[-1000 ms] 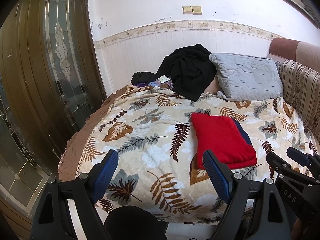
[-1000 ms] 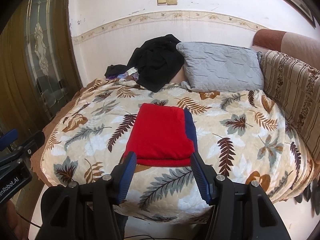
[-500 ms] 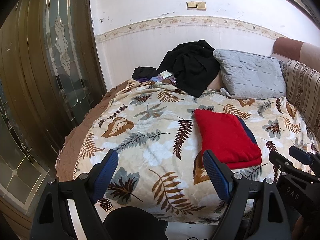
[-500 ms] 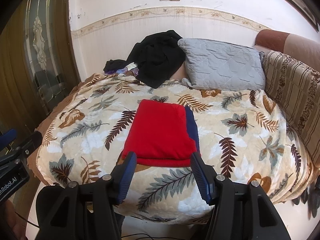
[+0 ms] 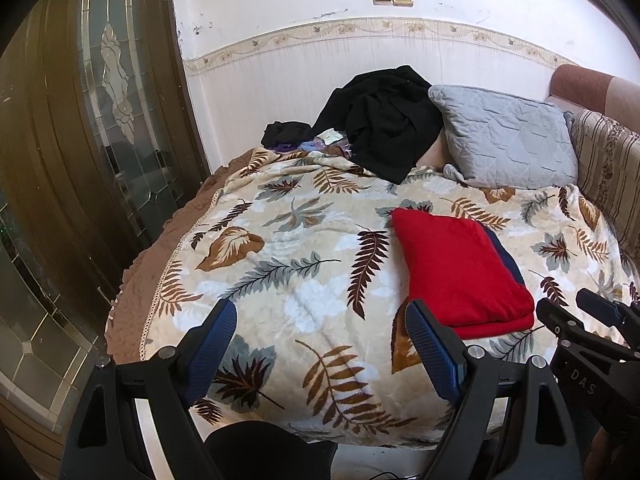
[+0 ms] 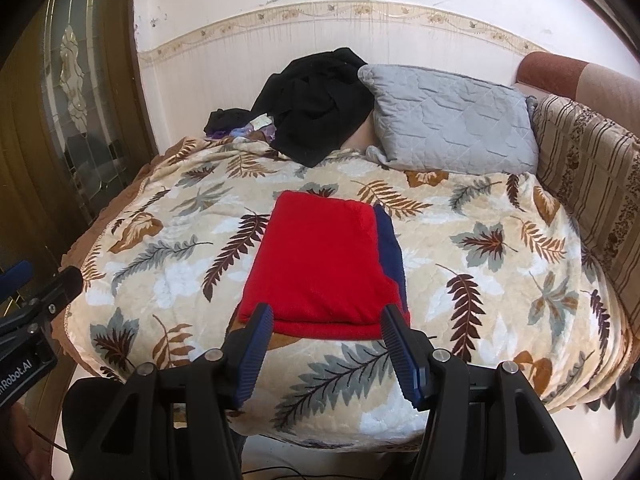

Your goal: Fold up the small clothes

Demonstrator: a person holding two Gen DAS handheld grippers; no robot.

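A folded red garment (image 5: 456, 272) (image 6: 320, 264) with a navy strip (image 6: 390, 252) along its right edge lies flat on the leaf-print blanket (image 5: 288, 264) (image 6: 480, 280) of the bed. My left gripper (image 5: 320, 308) hovers open over the blanket's near edge, left of the garment, with nothing between its fingers. My right gripper (image 6: 326, 314) is open too, and its blue pads (image 6: 256, 340) frame the garment's near edge without touching it. Each gripper shows at the side of the other's view: the right gripper (image 5: 592, 320) and the left gripper (image 6: 40, 292).
A heap of black clothes (image 5: 384, 120) (image 6: 320, 100) and a grey quilted pillow (image 5: 504, 136) (image 6: 448, 116) lie at the far end against the wall. A striped padded side (image 6: 592, 184) borders the bed on the right. A wooden door with glass panels (image 5: 100, 120) stands left.
Both grippers have drawn back a little from the bed and sunk slightly, so more of the blanket's near edge shows. The red garment has not moved, and the jaws stand as before.
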